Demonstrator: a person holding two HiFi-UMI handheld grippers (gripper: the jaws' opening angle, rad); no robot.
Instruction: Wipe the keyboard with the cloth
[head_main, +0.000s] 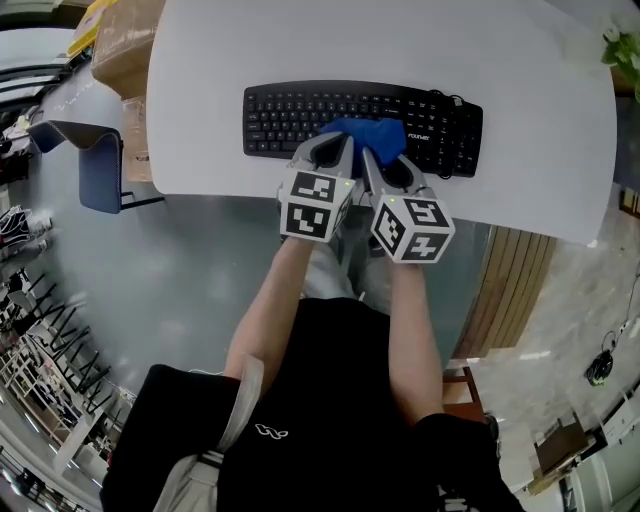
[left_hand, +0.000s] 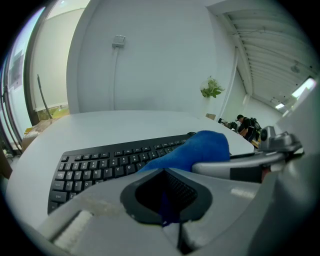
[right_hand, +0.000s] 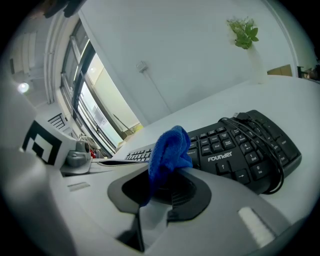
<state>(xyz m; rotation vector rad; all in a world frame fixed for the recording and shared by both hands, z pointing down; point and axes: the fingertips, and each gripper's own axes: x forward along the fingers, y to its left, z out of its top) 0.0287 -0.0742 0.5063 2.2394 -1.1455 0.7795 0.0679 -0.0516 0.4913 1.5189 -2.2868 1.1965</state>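
One black keyboard (head_main: 290, 120) lies on the white worktop (head_main: 400, 40), near the front edge. One blue cloth (head_main: 365, 132) sits bunched on the keys, right of the middle. Two grippers are side by side, the left gripper (head_main: 332, 150) and the right gripper (head_main: 388, 165), each with fingers closed on part of the cloth. One black cable (right_hand: 260, 142) loops over the keyboard's right end. One small plant (right_hand: 243, 31) stands at the worktop's far side.

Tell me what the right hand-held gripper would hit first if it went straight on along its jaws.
The blue cloth, already pinched in the right hand-held gripper. Past that bunch comes the black keyboard, probably its right half, though depth is hard to judge.
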